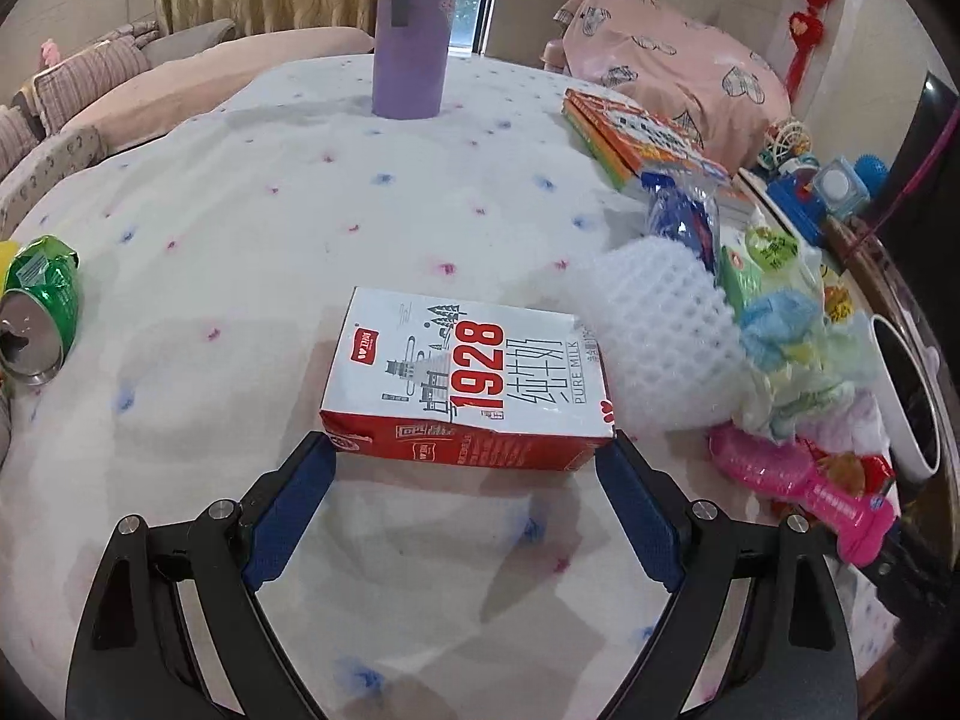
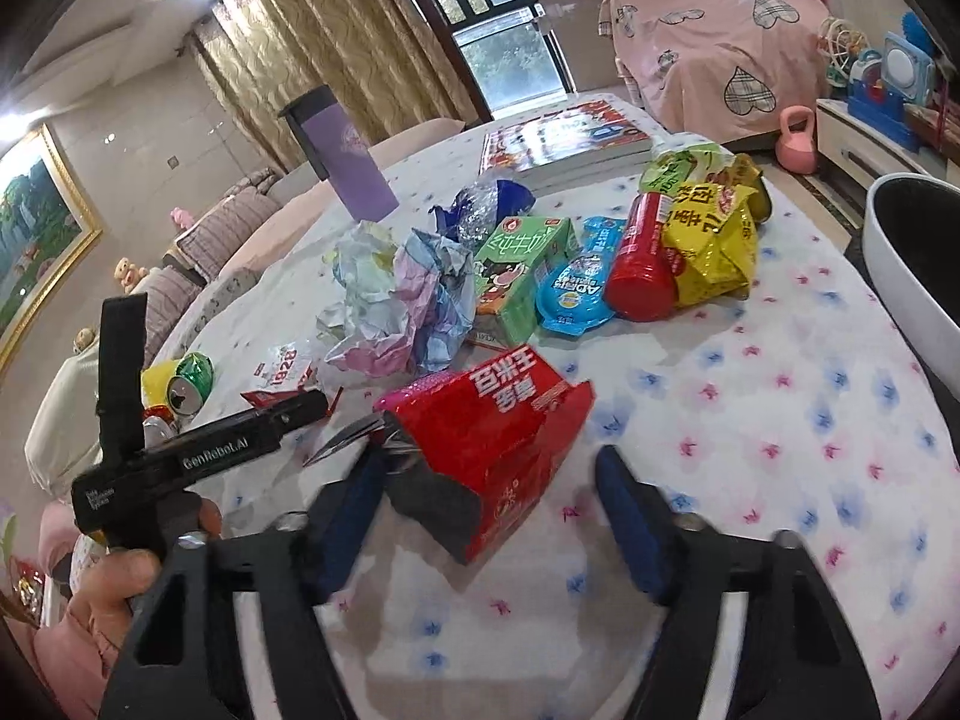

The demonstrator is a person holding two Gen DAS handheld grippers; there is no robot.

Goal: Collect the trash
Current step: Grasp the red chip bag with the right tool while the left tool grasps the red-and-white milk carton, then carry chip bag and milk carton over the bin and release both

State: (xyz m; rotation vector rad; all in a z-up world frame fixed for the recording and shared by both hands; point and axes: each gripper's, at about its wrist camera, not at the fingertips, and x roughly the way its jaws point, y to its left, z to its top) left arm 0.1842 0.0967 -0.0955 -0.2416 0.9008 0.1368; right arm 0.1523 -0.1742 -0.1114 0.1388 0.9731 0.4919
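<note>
Round table, white cloth [image 1: 240, 192] with blue/pink flowers. Left to right: crushed green can [image 1: 39, 306] at left edge, milk carton [image 1: 474, 381] centre, trash heap and white bin [image 2: 912, 258] right. Sofa, curtains, window behind. Left gripper [image 1: 468, 456] jaws apart at carton's corners. Right gripper [image 2: 489, 468] jaws apart around red box [image 2: 492, 438].
</note>
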